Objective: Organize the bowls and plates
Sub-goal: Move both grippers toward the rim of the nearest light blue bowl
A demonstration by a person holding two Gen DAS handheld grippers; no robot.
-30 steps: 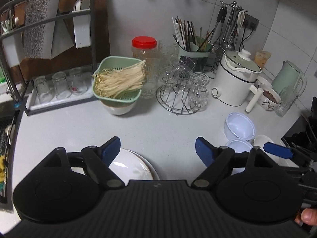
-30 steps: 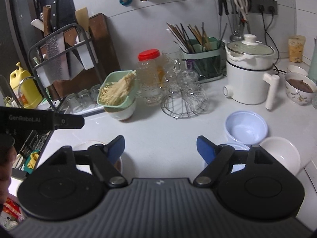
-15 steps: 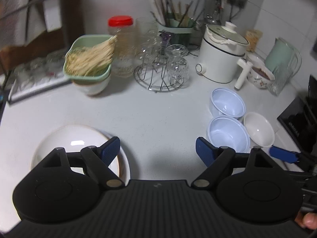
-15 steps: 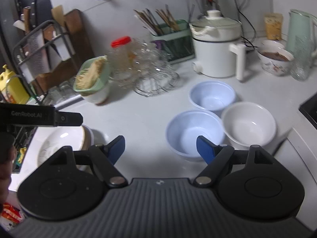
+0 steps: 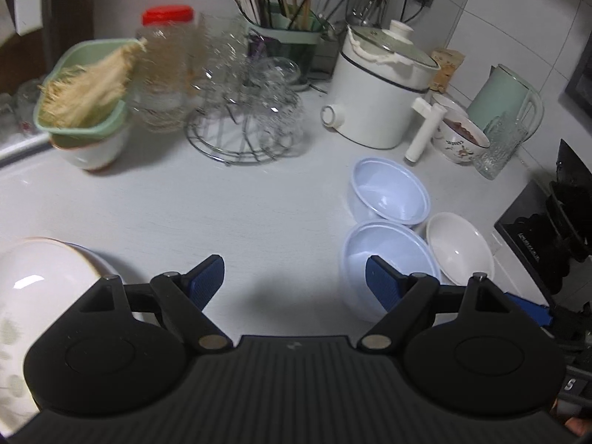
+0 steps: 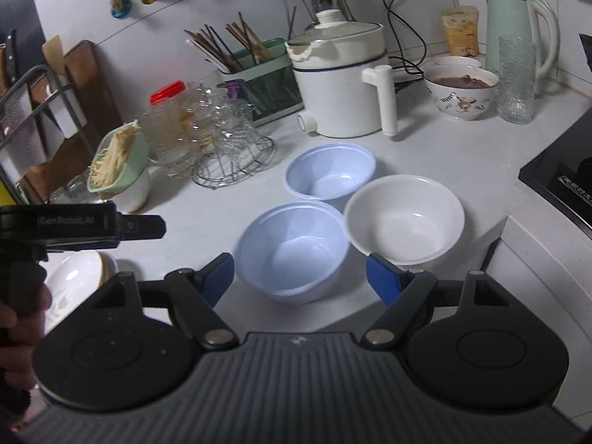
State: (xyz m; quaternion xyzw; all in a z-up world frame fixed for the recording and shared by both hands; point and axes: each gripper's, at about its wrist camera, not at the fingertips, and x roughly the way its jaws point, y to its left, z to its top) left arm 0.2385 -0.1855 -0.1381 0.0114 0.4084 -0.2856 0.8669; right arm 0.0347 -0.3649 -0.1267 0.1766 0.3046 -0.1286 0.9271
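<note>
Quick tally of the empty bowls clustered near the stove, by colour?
Light blue bowls: 2, the near one and the far one.
White bowl: 1.
Total: 3.

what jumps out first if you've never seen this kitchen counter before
Three empty bowls cluster at the counter's front right: two pale blue bowls and a white bowl, with the open right gripper hovering just before the nearer blue one. Behind them stands a white electric pot against the wall. At the far left, a white floral bowl sits beside the open left gripper.
</note>
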